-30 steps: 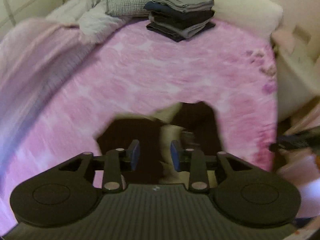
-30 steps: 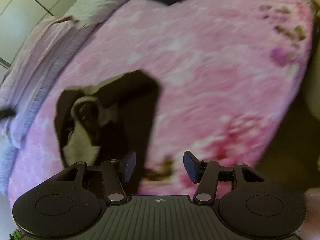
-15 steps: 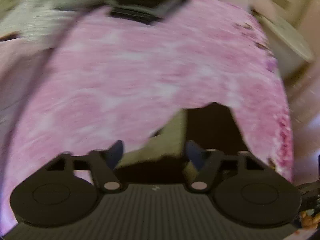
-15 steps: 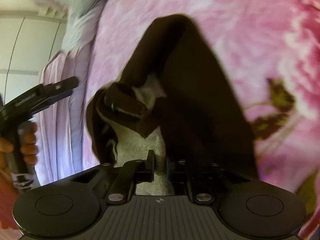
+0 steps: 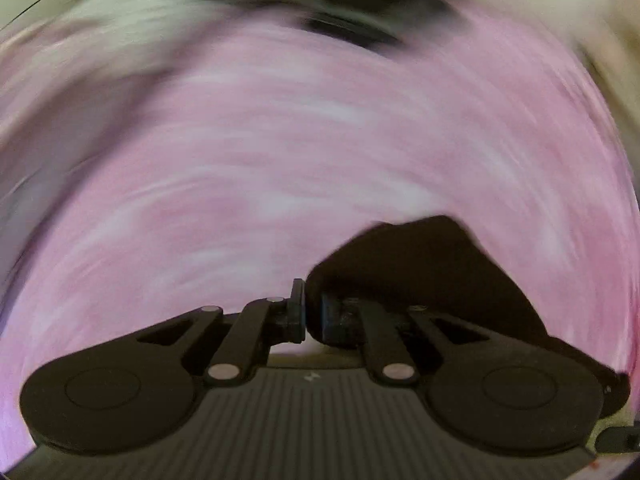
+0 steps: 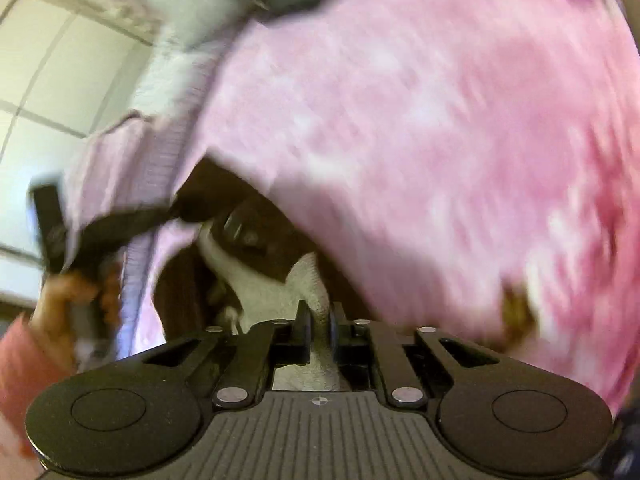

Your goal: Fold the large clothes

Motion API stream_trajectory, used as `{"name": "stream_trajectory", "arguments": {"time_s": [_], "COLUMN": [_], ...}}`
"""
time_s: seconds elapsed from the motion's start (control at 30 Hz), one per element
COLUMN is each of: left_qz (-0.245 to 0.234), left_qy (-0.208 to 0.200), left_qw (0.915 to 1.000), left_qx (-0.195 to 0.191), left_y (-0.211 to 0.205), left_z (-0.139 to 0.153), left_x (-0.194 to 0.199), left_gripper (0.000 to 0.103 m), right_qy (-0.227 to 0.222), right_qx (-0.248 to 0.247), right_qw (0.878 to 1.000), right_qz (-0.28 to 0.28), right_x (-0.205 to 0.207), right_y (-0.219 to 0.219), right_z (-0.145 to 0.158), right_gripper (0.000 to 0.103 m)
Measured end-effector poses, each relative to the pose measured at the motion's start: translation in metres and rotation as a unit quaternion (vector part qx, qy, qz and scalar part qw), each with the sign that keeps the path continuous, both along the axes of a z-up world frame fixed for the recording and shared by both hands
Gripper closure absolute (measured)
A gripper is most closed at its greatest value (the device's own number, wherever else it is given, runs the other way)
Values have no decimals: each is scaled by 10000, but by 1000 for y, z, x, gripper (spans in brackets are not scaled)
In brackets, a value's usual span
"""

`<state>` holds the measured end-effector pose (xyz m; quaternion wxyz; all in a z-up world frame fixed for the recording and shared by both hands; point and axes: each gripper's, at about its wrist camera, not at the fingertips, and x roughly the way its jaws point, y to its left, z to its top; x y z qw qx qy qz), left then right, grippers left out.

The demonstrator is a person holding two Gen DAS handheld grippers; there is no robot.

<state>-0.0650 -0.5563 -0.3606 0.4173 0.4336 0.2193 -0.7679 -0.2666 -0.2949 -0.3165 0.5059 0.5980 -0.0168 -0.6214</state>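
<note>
A dark brown garment [image 5: 432, 264] with a pale fleecy lining [image 6: 280, 292] lies on a pink blanket [image 5: 280, 140]. In the left wrist view my left gripper [image 5: 312, 316] is shut on the garment's dark edge, which spreads to the right past the fingers. In the right wrist view my right gripper [image 6: 319, 330] is shut on the pale lining, with the dark cloth [image 6: 256, 232] bunched just beyond it. The other gripper [image 6: 100, 232] and the hand [image 6: 60, 304] that holds it show at the left of that view. Both views are blurred by motion.
A stack of folded dark clothes [image 5: 360, 28] sits at the far end of the bed, smeared by blur. A lilac cover [image 6: 132, 152] lies along the bed's left side, with pale wardrobe doors [image 6: 52, 80] behind it.
My left gripper went from open over the garment to shut on its dark edge. My right gripper, shut half a second ago, still holds the lining. Both cameras swung and the garment shifted.
</note>
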Motion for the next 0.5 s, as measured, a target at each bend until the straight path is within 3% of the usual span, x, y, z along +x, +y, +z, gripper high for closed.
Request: {"name": "stream_trajectory", "arguments": {"time_s": [0.07,0.17,0.23,0.33,0.37,0.47,0.5], "left_qz": [1053,2273,3127,3870,4114,5020,5238], "left_qy": [263,616,882,1025,1032,652,370], "left_qw": [9932,9681,9408,9049,8910,8428,8321], "left_qx": [-433,-852,-969,-1441,-1620,-1826,-1784], "left_y": [1,28,64,127,146,172,168], "left_z": [36,89,123,153,159,147,133], "left_x": [71,165,225,276,289,320,328], "left_gripper": [96,97,97,95,95,92,81], "right_qy": [597,1132,1302,1595,1507,1355,1445], "right_qx": [-468,-1190,-1567,-2307,-2472,-2647,-2376], "right_qw": [9968,9850,9769,9533,9472,9288,9222], "right_qz": [244,525,646,1124,1376,2212,2687], "right_x": [0,2,7,26,38,81,103], "right_y": [-19,-54,-76,-120,-147,-234,-269], "right_z": [28,72,96,131,137,139,134], "right_gripper": [101,101,101,101,101,100,99]}}
